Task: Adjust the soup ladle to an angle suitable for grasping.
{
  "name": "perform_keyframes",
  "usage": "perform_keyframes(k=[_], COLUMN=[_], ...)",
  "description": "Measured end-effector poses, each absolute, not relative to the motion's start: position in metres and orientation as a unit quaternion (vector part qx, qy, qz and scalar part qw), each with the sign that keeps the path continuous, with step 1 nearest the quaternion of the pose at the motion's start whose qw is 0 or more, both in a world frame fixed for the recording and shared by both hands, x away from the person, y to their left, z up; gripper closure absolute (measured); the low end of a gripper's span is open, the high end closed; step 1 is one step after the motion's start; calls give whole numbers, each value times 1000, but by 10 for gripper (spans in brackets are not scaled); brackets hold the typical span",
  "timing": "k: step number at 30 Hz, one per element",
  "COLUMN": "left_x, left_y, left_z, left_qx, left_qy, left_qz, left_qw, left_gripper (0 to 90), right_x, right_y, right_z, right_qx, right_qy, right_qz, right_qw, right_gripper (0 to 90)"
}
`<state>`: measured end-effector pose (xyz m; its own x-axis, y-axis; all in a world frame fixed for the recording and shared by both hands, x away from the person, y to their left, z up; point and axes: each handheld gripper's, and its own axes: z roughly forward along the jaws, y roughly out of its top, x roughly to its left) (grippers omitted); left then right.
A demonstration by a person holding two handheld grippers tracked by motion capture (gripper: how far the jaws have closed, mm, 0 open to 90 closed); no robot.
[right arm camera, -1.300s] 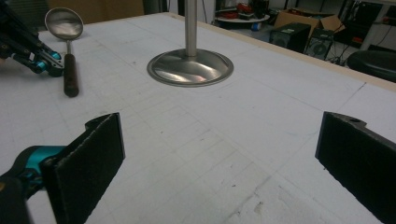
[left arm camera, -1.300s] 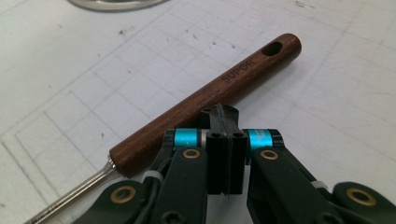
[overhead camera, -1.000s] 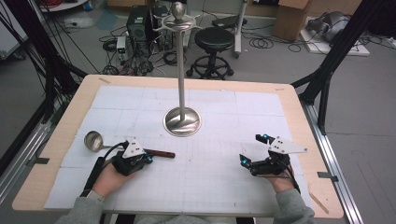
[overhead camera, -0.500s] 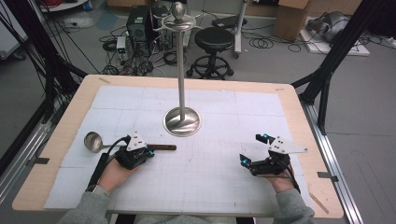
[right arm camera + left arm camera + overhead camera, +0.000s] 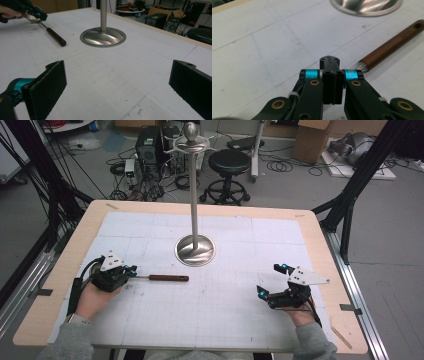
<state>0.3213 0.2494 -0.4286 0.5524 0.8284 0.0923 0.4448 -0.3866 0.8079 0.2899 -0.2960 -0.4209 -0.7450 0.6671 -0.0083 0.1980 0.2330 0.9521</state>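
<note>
Left gripper: mine, left of the stand, clenched. My left gripper view shows the two pads pressed flat together at the tips; whether they pinch the metal stem, I cannot tell.
Ladle: lies flat on the tabletop, left of the stand and just in front of its base, with the brown wooden handle pointing toward the stand.
Ladle, view against view: from above my left gripper hides the bowl end. The right gripper view shows the shiny bowl under that gripper and the handle running out from it. The left gripper view shows the handle passing behind my right-hand jaw.
Stand: upright steel pole on a round base, mid tabletop; the high view alone shows its hooked top.
Right gripper: right of the stand, well apart, released; its jaws are spread wide over bare surface.
Tabletop: white gridded sheet on a pale wooden board.
Room: behind the stand are a black stool, cables and boxes on a grey floor.
</note>
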Motion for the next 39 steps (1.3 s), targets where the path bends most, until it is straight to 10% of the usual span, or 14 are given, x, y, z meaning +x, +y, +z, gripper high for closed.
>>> perform_keyframes(k=[39], left_x=[311], left_y=[264], left_z=[-445], left_qx=[789], left_qy=[448], left_qz=[251], left_qw=[336], left_gripper=[896], right_x=[288], right_y=[-295], right_z=[-421], right_qx=[284], right_qy=[762], right_qz=[544], right_qw=[206], right_gripper=[3])
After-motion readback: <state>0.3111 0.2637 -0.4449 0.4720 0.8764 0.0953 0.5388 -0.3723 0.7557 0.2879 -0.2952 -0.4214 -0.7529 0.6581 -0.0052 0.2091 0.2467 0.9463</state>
